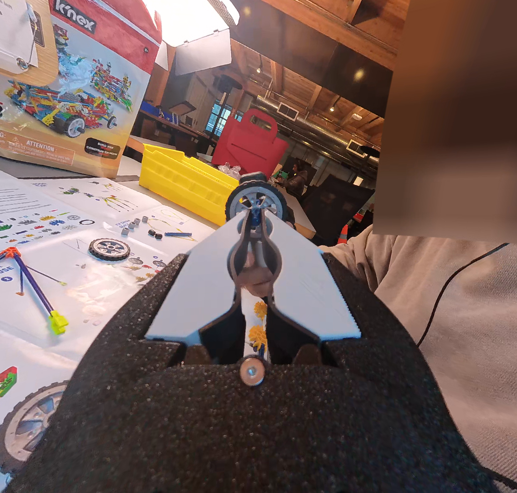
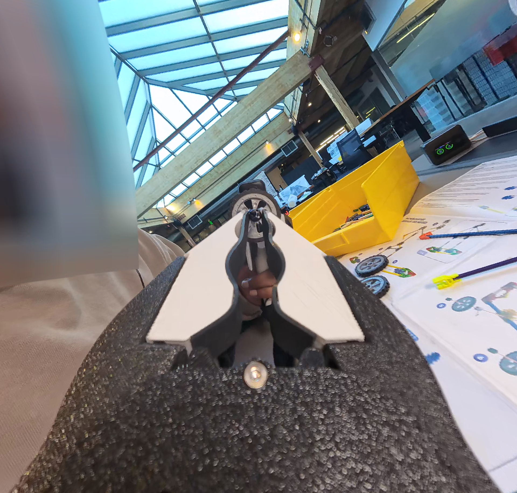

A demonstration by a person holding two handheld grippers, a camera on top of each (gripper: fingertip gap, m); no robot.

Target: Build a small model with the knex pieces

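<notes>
Both grippers are raised above the table and point at each other. My left gripper (image 1: 256, 216) is shut on a short blue rod (image 1: 255, 219) at the hub of a grey wheel with a black tyre (image 1: 256, 200). In the right wrist view my right gripper (image 2: 255, 216) is shut on a dark rod end (image 2: 254, 214) at the hub of the wheel (image 2: 254, 203). Through each gripper's gap I see a hand (image 2: 258, 285) and part of the other gripper. I cannot tell whether both hold the same rod.
An instruction sheet (image 1: 84, 297) covers the table. On it lie a loose wheel (image 1: 109, 249), purple rods with a yellow-green connector (image 1: 58, 321), and small grey spacers (image 1: 134, 223). A yellow bin (image 1: 184, 177) with parts and a toy box (image 1: 84, 74) stand behind. A person's sleeve (image 1: 447, 311) is close. The grippers' ends are close to 4 cm from one another.
</notes>
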